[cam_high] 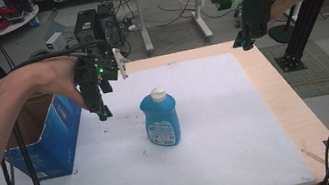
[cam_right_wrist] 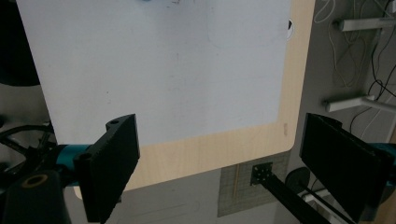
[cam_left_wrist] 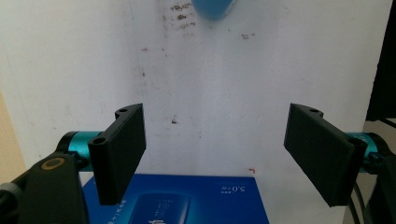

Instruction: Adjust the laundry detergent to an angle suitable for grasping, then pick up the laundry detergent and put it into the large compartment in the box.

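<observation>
While a blue bottle [cam_high: 161, 119] with a white cap stands upright near the middle of the white mat [cam_high: 223, 153], the left gripper [cam_high: 103, 114] is held just beside it with jaws apart and empty, above an open blue box [cam_high: 54, 141]. The right gripper [cam_high: 244, 43] is raised over the table's far corner, jaws spread and empty.

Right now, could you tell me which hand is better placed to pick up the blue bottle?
Left. The left tongs hang open, low over the white mat, just left of the blue bottle. The right tongs, also open, are held high over the table's far right edge, well away from it.
</observation>
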The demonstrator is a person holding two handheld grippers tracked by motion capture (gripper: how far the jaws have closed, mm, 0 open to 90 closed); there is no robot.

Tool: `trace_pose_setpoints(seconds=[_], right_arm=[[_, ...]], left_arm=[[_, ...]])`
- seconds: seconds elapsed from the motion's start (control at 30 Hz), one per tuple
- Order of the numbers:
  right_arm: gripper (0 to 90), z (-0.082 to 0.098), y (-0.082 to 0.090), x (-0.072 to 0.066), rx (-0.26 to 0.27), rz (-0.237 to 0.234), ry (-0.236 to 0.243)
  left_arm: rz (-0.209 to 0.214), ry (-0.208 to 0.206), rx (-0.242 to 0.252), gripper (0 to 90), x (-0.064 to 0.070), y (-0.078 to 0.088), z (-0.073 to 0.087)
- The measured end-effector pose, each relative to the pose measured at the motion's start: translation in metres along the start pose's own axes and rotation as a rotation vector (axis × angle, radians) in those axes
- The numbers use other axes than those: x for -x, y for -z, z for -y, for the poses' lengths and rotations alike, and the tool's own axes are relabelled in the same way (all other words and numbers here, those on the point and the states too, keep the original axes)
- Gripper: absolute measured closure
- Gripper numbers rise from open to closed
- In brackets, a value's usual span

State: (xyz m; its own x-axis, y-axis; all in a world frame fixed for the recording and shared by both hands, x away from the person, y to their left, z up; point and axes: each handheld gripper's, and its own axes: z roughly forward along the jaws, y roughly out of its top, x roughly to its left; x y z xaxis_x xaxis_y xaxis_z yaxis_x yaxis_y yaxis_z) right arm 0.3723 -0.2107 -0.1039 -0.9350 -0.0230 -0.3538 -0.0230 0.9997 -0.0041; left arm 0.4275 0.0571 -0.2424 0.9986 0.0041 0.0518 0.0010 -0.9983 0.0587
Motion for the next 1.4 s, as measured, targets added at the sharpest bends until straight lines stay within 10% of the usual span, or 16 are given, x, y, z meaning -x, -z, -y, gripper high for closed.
trace_pose_setpoints(seconds=[1.4], right_arm=[[11.3,0.0018,0.0002,-0.0009,-0.019,0.009,-0.003]], left_arm=[[0.013,-0.036,0.028,21.0,-0.0028,-0.0043,-0.0083]])
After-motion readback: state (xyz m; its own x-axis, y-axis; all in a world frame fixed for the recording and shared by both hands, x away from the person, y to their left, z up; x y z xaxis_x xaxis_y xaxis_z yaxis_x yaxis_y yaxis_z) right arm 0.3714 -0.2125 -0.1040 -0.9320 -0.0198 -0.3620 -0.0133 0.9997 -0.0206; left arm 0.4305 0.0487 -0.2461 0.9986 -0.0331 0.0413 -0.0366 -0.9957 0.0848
